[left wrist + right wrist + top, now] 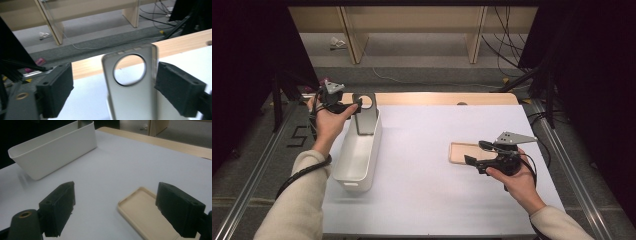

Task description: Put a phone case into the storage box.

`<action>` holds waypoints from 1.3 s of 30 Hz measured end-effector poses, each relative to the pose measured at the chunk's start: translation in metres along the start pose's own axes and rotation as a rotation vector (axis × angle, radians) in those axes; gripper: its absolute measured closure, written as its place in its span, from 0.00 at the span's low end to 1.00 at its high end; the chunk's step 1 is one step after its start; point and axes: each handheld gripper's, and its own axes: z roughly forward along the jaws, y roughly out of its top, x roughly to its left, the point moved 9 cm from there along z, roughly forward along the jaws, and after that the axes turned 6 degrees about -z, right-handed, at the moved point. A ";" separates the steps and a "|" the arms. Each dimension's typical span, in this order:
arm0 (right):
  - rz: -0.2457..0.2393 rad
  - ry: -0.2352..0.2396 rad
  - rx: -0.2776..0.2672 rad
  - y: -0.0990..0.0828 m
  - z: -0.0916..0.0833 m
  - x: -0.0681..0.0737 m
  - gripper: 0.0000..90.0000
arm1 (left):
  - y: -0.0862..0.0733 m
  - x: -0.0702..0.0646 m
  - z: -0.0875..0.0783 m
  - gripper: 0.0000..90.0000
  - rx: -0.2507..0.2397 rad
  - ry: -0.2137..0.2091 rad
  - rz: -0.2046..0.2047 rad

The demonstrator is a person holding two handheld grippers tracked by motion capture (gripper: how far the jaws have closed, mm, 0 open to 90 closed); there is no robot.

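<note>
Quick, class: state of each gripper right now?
Left gripper: open around the upright grey metal plate with a round hole.
Right gripper: open, empty.

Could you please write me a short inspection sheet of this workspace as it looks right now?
Surface: white sheet over a wooden table.
Job's things: white bin at left; grey metal stand with a round hole, upright at the bin's far end; beige phone case lying flat at right.
Clutter: nothing seen on the sheet.
Grippers: left claw open, jaws either side of the stand; right claw open over the case's near end.
Cables: several on the floor beyond the table.
Surroundings: wooden shelving, grey floor.
</note>
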 end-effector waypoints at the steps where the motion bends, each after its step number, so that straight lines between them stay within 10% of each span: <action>1: 0.001 -0.001 0.001 0.000 0.000 0.000 0.19 | -0.001 -0.001 -0.003 0.11 -0.002 0.000 0.003; 39: 0.035 -0.042 0.007 -0.003 0.002 -0.024 0.19 | -0.093 -0.108 -0.130 0.14 -0.128 -0.231 0.080</action>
